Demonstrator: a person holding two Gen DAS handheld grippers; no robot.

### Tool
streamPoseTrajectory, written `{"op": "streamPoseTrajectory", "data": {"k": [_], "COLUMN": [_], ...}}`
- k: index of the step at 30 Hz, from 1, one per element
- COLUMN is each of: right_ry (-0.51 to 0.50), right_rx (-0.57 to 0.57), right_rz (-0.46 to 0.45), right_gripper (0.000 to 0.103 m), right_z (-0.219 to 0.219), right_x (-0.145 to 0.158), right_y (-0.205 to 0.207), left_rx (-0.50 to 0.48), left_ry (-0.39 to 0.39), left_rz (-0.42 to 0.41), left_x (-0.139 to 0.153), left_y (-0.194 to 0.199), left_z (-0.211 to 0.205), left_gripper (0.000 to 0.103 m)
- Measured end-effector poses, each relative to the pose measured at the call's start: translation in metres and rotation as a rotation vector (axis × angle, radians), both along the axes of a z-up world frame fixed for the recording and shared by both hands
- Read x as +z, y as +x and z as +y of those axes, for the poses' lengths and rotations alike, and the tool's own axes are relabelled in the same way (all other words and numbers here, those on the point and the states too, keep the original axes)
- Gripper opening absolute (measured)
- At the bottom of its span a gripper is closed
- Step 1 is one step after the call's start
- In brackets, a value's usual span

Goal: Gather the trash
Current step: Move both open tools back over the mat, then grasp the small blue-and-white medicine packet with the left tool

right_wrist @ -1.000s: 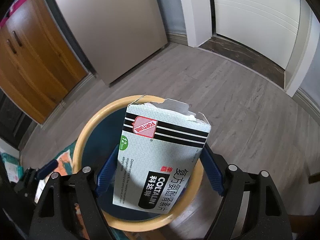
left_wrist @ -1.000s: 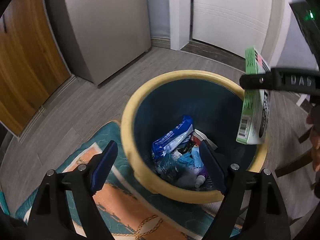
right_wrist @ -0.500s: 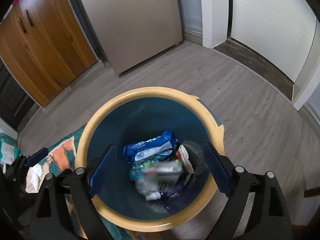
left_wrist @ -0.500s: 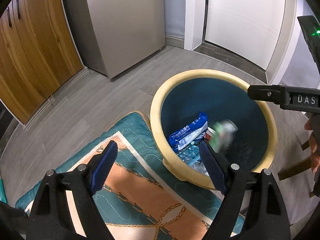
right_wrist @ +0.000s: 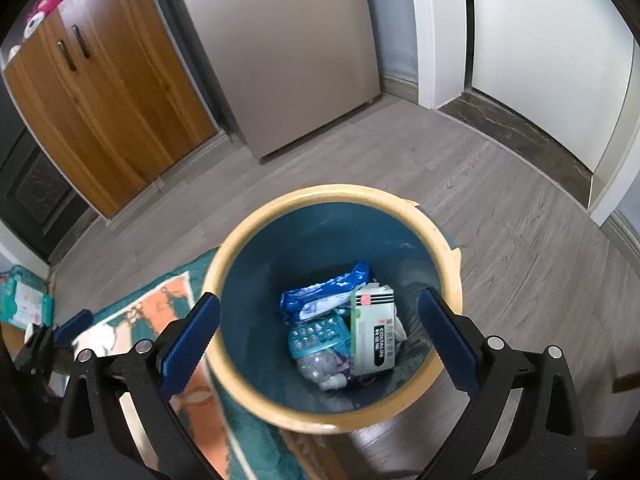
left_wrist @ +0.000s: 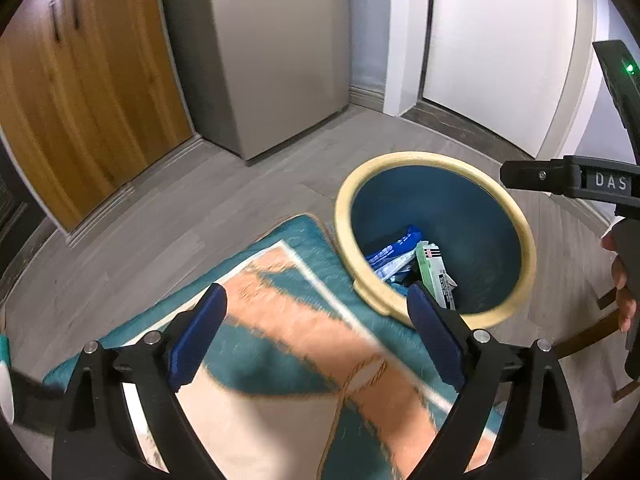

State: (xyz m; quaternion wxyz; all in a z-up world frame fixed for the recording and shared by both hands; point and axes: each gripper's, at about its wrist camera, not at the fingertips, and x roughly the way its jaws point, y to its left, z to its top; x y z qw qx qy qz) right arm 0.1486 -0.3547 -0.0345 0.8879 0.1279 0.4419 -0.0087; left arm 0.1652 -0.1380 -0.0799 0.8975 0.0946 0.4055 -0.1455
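Watching the medicine box (right_wrist: pixel 372 332) settle inside the bin (right_wrist: pixel 256 236), on top of the blue wrapper (right_wrist: pixel 324 292) and the blister pack (right_wrist: pixel 318 336).

The box lies against the other rubbish at the bottom, so this piece looks collected. My right gripper (right_wrist: pixel 318 338) hangs above the bin mouth, angled steeply down; its jaws have just been opening, stand wide apart, and nothing is between them. My left gripper (left_wrist: pixel 316 338) is also spread wide with nothing in it, pointing down over the rug (left_wrist: pixel 280 340) just beside the bin. I judge the risks as these: the left view is smeared, so I could misjudge my next reach, and a low swing could clip the bin's rim and tip it. A pack (right_wrist: pixel 24 300) by the rug's far edge may still need collecting.
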Motion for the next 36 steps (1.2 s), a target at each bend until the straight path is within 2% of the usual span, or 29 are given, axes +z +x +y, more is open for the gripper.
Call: {"op": "streamPoseTrajectory", "data": {"k": [8, 11, 14, 17, 20, 25, 26, 27, 28, 32, 36], "right_ry": [0.113, 0.112, 0.064, 0.036, 0.046, 0.081, 0.092, 0.108, 0.120, 0.113, 0.081], "right_rx": [-0.011, 0.011, 0.046, 0.064, 0.081, 0.086, 0.084, 0.082, 0.082, 0.104, 0.135], "right_rz": [0.010, 0.007, 0.001, 0.000, 0.012, 0.015, 0.018, 0.021, 0.025, 0.027, 0.042], "right_gripper": [0.098, 0.098, 0.098, 0.098, 0.098, 0.098, 0.098, 0.098, 0.098, 0.098, 0.098], "right_z": [0.034, 0.051, 0.069, 0.085, 0.101, 0.118, 0.120, 0.122, 0.125, 0.137, 0.148], "right_x": [0.014, 0.018, 0.021, 0.022, 0.021, 0.025, 0.026, 0.026, 0.026, 0.028, 0.025], "right_y": [-0.027, -0.035, -0.039, -0.044, -0.047, -0.052, -0.052, -0.053, -0.054, -0.058, -0.056], "left_rx": [0.065, 0.098, 0.144, 0.192, 0.179, 0.050, 0.037, 0.019, 0.001, -0.027, 0.027], "left_ry": [0.013, 0.000, 0.015, -0.015, -0.003, 0.065, 0.068, 0.069, 0.070, 0.094, 0.054], "left_rz": [-0.023, -0.012, 0.022, 0.075, 0.116, 0.215, 0.236, 0.261, 0.283, 0.259, 0.224], "left_x": [0.013, 0.010, -0.007, -0.028, -0.052, -0.086, -0.090, -0.094, -0.097, -0.093, -0.074], "left_y": [-0.050, -0.072, -0.094, -0.120, -0.153, -0.187, -0.192, -0.196, -0.197, -0.197, -0.184], "left_z": [0.043, 0.065, 0.082, 0.095, 0.091, 0.066, 0.063, 0.060, 0.056, 0.048, 0.062], "left_gripper": [0.091, 0.091, 0.091, 0.091, 0.089, 0.068, 0.057, 0.041, 0.033, 0.016, 0.004]}}
